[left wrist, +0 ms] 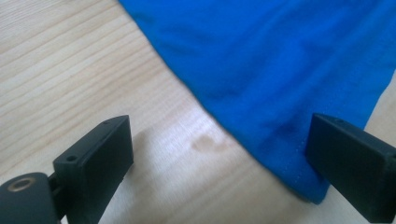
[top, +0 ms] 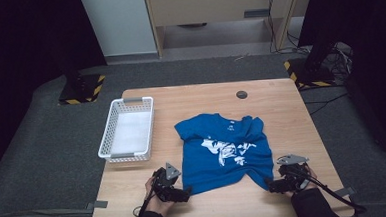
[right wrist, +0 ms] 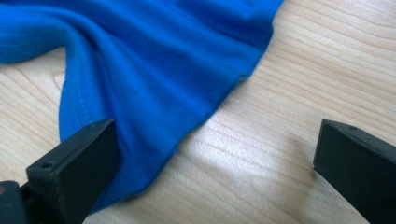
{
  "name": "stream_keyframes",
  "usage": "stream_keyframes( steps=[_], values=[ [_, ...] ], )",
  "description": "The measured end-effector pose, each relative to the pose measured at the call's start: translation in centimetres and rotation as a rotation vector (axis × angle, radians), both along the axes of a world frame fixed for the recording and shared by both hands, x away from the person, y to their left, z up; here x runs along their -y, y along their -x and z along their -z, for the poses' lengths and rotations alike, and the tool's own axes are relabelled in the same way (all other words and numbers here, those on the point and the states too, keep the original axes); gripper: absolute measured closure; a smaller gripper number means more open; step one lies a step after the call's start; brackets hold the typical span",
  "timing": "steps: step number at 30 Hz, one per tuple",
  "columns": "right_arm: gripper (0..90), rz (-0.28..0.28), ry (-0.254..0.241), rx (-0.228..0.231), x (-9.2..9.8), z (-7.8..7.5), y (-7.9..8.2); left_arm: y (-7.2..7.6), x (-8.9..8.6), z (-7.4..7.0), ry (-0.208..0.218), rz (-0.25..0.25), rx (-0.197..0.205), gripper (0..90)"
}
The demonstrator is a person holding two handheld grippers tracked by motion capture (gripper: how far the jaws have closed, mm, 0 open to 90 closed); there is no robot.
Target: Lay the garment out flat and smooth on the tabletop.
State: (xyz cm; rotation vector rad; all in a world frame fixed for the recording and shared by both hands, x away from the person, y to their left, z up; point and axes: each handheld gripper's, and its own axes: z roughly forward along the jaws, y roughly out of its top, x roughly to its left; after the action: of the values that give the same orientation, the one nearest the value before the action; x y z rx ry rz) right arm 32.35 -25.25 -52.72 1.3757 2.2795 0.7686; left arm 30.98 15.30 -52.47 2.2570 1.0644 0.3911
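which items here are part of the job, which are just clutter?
In play: blue T-shirt; left gripper, open at its near-left hem corner; right gripper, open at the near-right corner.

Lying about: white basket, empty, left of the shirt; dark round disc near the table's far edge.

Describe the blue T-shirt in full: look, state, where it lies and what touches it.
The blue T-shirt lies front up on the wooden table, collar away from the person, white print on the chest. The soft knit fabric is rumpled, with folds near the right hem corner. The left tongs stand open around the left hem corner, the right tongs open at the right one; neither has closed on the cloth. A white basket sits apart on its left.
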Motion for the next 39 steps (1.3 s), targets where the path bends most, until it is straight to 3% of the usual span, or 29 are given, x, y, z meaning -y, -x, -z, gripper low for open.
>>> stream_keyframes(
  steps=[9,18,23,31,39],
  values=[
    [0.6,-0.004,-0.007,-0.02,1.1,0.0,0.9,1.2,0.0,-0.3,-0.037,0.038,-0.002,8.0],
    [0.6,-0.056,0.046,-0.033,1.3,-0.5,2.3,1.7,-0.6,-0.3,-0.014,0.054,-0.059,8.0],
    [0.5,-0.067,0.034,-0.068,1.7,-0.5,2.6,1.9,-0.7,-0.3,-0.014,0.061,-0.06,8.0],
    [0.6,-0.083,0.071,-0.068,1.8,-0.8,3.0,2.3,-1.0,-0.4,-0.016,0.073,-0.063,8.4],
    [0.6,-0.099,0.056,-0.087,1.9,-0.7,3.4,2.1,-1.1,-0.4,-0.016,0.087,-0.066,7.9]
  ],
)
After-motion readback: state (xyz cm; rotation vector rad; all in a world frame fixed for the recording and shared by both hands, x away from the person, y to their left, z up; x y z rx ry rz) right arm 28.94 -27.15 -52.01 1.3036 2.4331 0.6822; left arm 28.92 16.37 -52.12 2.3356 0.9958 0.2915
